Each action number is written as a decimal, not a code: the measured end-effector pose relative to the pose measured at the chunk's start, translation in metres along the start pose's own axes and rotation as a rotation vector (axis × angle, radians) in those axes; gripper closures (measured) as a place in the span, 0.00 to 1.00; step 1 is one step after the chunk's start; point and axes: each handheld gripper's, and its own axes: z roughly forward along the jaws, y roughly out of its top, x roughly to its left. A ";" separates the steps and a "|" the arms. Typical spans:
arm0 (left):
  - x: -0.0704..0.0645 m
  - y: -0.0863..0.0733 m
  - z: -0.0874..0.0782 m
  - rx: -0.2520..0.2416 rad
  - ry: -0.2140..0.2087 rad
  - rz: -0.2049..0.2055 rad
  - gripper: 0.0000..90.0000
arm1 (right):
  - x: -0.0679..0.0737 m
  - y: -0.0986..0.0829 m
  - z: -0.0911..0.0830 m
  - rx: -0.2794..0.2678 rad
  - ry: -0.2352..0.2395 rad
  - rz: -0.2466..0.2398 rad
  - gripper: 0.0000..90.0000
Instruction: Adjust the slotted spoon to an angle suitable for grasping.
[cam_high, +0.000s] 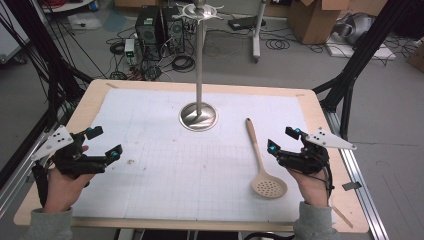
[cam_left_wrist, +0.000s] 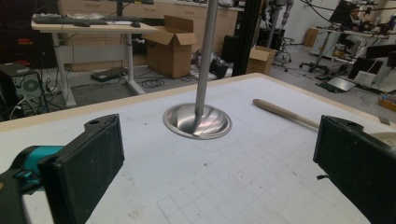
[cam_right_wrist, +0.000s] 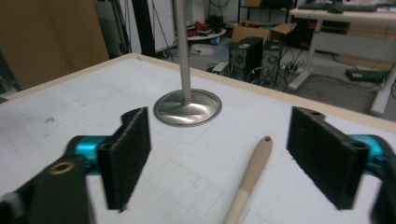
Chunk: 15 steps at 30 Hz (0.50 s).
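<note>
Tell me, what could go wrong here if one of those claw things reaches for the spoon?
Judging from the layout:
1. The slotted spoon lies flat on the mat, so the right gripper, now open beside it, might scrape the mat or push the handle aside instead of pinching it.
2. The metal stand is tall on a small round base; a raised spoon swung against its pole could rock it.
3. The left gripper, also open, sits far from the spoon.

The spoon (cam_right_wrist: 247, 182) runs off the right gripper view's bottom edge, its bowl seemingly behind a jaw in the left gripper view, where the pole (cam_left_wrist: 205, 56) is cropped.
</note>
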 end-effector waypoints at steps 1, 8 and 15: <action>0.000 0.000 0.000 -0.001 -0.004 0.000 0.02 | -0.002 -0.001 0.001 0.002 0.001 0.011 0.33; -0.001 -0.001 0.000 0.001 -0.008 -0.008 0.02 | -0.003 -0.005 0.007 0.012 -0.022 0.018 0.67; -0.004 -0.002 0.003 0.010 -0.012 -0.005 0.02 | -0.009 -0.008 0.017 0.110 -0.070 0.017 0.88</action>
